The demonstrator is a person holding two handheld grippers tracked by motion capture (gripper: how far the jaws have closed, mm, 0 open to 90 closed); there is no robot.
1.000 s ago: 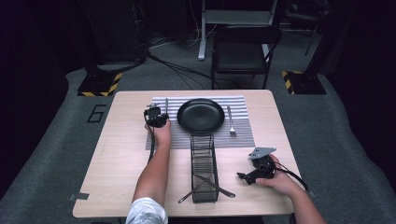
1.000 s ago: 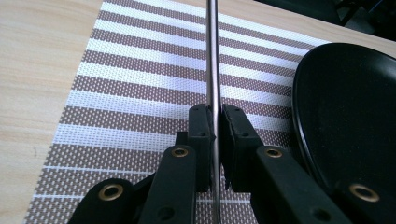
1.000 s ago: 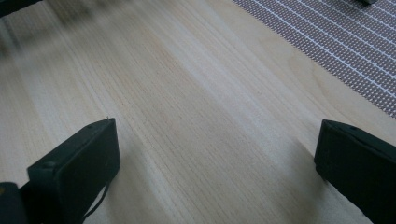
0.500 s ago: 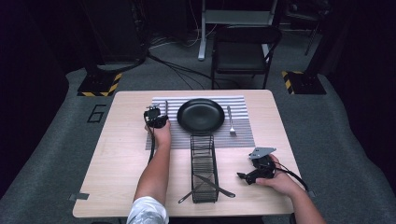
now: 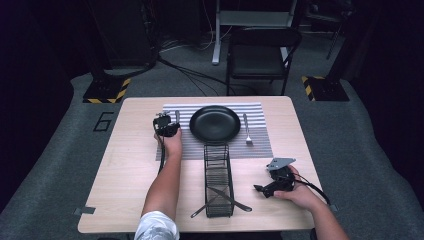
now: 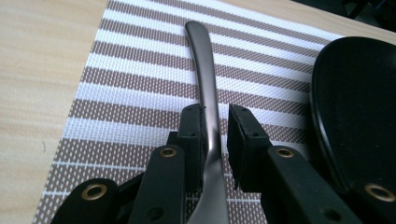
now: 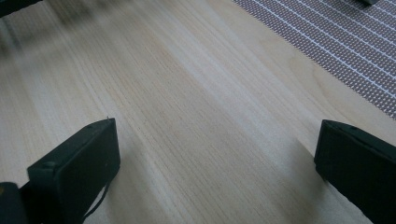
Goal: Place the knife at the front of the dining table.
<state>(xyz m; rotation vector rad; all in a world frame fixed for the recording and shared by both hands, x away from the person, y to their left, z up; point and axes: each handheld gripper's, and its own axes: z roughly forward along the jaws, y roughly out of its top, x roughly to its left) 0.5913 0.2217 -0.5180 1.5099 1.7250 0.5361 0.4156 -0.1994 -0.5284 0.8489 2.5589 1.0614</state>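
1. Cutlery handle [image 5: 177,116] sits left of centre in the high view, a thin metal piece on the striped placemat [image 5: 260,146], just left of the black plate [image 5: 215,123]. My left gripper [image 5: 165,126] is over its near end. Right of the plate a fork [image 5: 246,130] lies on the mat. Below the plate, at centre frame, stands a black wire caddy [image 5: 218,180], with a knife [image 5: 230,198] and another dark utensil crossing its lower end. My right gripper [image 5: 272,186] rests on the wooden table [image 5: 125,160] at lower right, well apart from the caddy.

2. In the left gripper view the handle [image 6: 208,107] runs from bottom centre up to the top of the frame. My left gripper [image 6: 216,135] has its jaws narrow around it: the left jaw touches the metal, and a slim gap shows on the right. The plate [image 6: 359,107] fills the right edge.

3. In the right gripper view my right gripper [image 7: 217,158] has its jaws spread wide over bare table [image 7: 187,107], holding nothing. The placemat [image 7: 336,42] is at upper right.
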